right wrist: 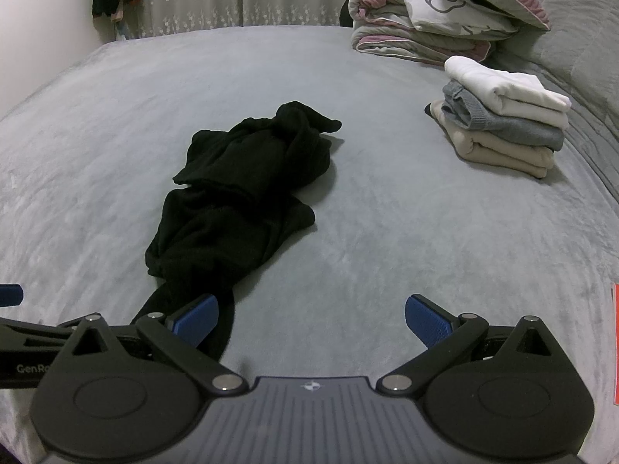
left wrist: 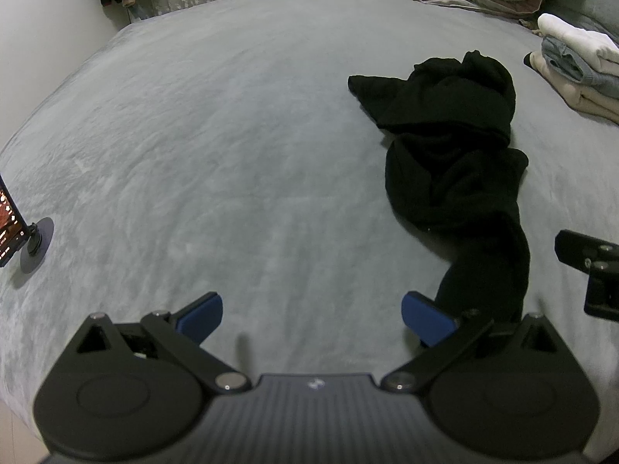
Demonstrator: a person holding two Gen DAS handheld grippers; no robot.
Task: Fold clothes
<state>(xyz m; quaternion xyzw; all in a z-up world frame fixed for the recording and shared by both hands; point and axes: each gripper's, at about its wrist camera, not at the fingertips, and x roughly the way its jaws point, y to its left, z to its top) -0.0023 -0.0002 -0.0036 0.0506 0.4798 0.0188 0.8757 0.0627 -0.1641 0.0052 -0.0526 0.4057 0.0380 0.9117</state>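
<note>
Right wrist view takes in the grey bedspread [right wrist: 387, 232], a wide plush surface that fills nearly the whole scene. At the far right sits a folded quilt [right wrist: 418, 27], and nearer than that a stack of folded clothes [right wrist: 506, 123] — white on top, grey below it, beige at the bottom. The piece left to fold, a black garment [right wrist: 240, 201], lies crumpled in the middle of the bed, left of the stack and well apart from it. One long narrow part of it trails toward the near edge and passes just beside the left finger pad of the right gripper [right wrist: 311, 319].

The right gripper has its fingers spread wide and holds nothing. In the left wrist view the left gripper [left wrist: 311, 315] is likewise spread and empty, with the same trailing black strip just beside its right pad; whether cloth and pad touch cannot be told.

The garment looks soft, limp and light, probably a knit — it should drape and bunch rather than keep a shape, and it should not slip much on the plush cover. As a judgement, the trailing end is the handiest place to pinch, yet pulling there alone would only drag the heap. Better to find two edges or corners and spread it flat first. Its seams are hard to read in the black.

A phone on a small stand [left wrist: 15, 232] sits at the left edge of the bed.
</note>
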